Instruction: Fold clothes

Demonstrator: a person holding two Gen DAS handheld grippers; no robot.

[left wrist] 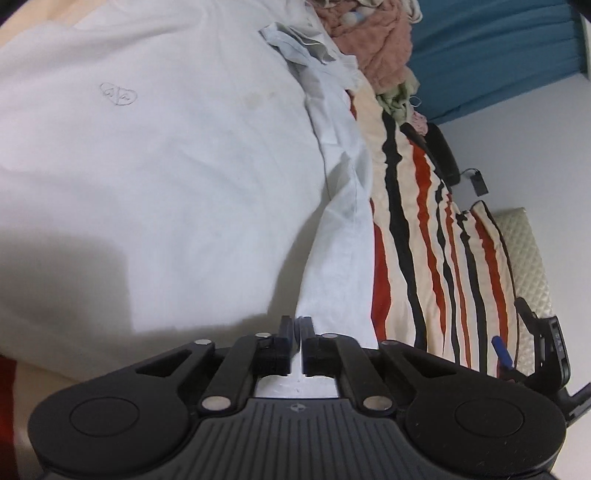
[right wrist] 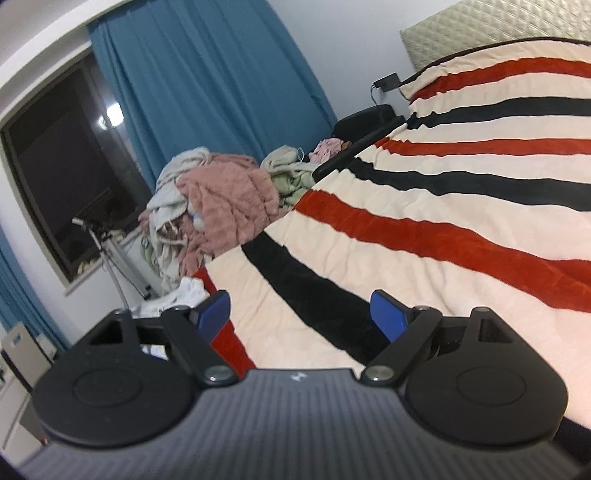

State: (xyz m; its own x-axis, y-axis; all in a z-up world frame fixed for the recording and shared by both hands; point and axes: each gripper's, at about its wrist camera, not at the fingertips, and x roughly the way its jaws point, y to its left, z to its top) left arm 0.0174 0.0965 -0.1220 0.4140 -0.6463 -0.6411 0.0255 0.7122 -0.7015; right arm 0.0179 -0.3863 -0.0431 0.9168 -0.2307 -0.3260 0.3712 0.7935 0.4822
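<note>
The left hand-held gripper [left wrist: 298,325] pinches the white shirt [left wrist: 155,155] on the bed [left wrist: 424,236]. The right hand-held gripper [right wrist: 301,314] is wide apart, holding nothing, over the bed.

white shirt [left wrist: 166,166]: smooth thin cloth, matt | striped blanket [right wrist: 424,229]: soft napped fleece | pink garment [right wrist: 229,206]: shaggy, rough-textured cloth | headboard [right wrist: 480,26]: quilted, faint sheen | left gripper [left wrist: 297,328]: matt black plastic, bright metal pins

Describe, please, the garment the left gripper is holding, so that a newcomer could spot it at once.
Start at the striped blanket covering the bed. On it lies a white shirt, its edge pinched in the left gripper. Unlike the pink and green clothes pile, it is spread flat and bears a small outlined logo.
</note>
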